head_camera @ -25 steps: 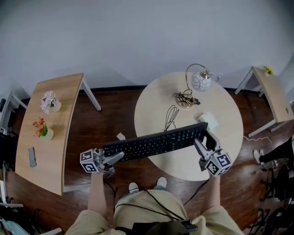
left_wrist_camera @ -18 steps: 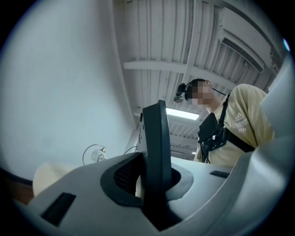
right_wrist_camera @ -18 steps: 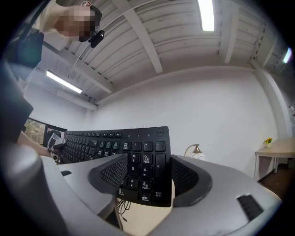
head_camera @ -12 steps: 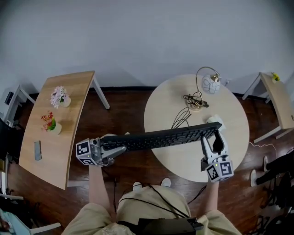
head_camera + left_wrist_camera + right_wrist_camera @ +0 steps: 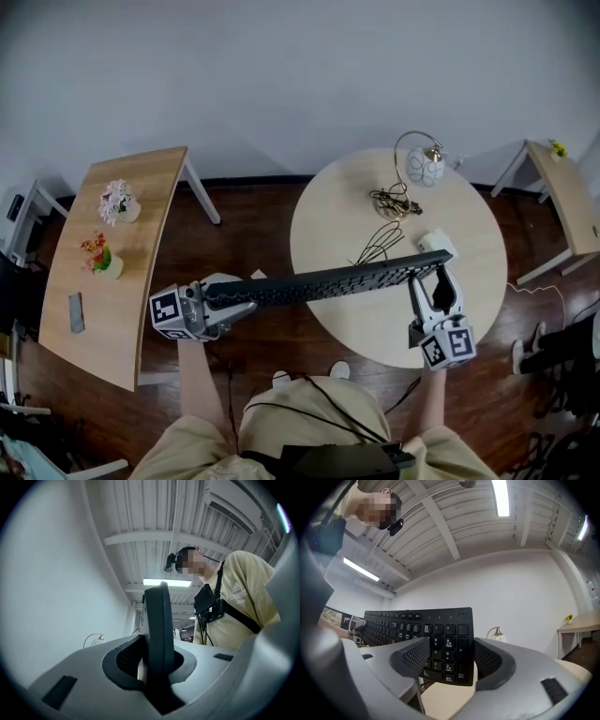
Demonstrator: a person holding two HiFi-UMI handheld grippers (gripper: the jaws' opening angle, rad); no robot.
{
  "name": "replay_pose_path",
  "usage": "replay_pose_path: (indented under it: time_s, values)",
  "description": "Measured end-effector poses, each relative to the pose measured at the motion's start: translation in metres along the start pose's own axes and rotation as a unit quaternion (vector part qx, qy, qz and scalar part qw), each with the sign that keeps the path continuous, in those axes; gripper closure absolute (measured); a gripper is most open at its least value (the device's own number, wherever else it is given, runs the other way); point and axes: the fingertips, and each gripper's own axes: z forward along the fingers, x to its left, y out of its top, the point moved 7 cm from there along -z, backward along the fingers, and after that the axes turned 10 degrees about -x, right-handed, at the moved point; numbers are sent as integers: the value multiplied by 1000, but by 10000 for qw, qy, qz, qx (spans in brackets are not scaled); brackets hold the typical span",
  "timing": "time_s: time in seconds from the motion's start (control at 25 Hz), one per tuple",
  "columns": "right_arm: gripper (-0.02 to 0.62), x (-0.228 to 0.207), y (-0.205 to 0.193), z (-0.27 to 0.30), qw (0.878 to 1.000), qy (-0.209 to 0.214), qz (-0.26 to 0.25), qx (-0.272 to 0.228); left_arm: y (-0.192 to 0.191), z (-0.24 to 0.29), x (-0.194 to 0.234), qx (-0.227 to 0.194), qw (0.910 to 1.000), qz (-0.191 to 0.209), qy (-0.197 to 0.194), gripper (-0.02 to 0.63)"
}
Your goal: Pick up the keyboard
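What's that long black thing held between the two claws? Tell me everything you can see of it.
It is a black full-size keyboard, plastic-looking, with white-lettered keys and a number pad at its right end. It hangs in the air partly over the round table, tipped nearly on edge. The left claw pinches its left end, the right claw clamps the number-pad end.
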Motion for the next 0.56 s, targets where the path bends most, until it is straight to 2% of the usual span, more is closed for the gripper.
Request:
replay_pose_path:
  time_s: [0.28,0.56]
  values:
    - [296,-5,-4,4,10000,-11,-9,45,-5,3,3,-3,10000,16,38,548]
    - [296,-18,-16,-9,9992,-316,82,234,-20,18,10,157,9996,-217,-76,548]
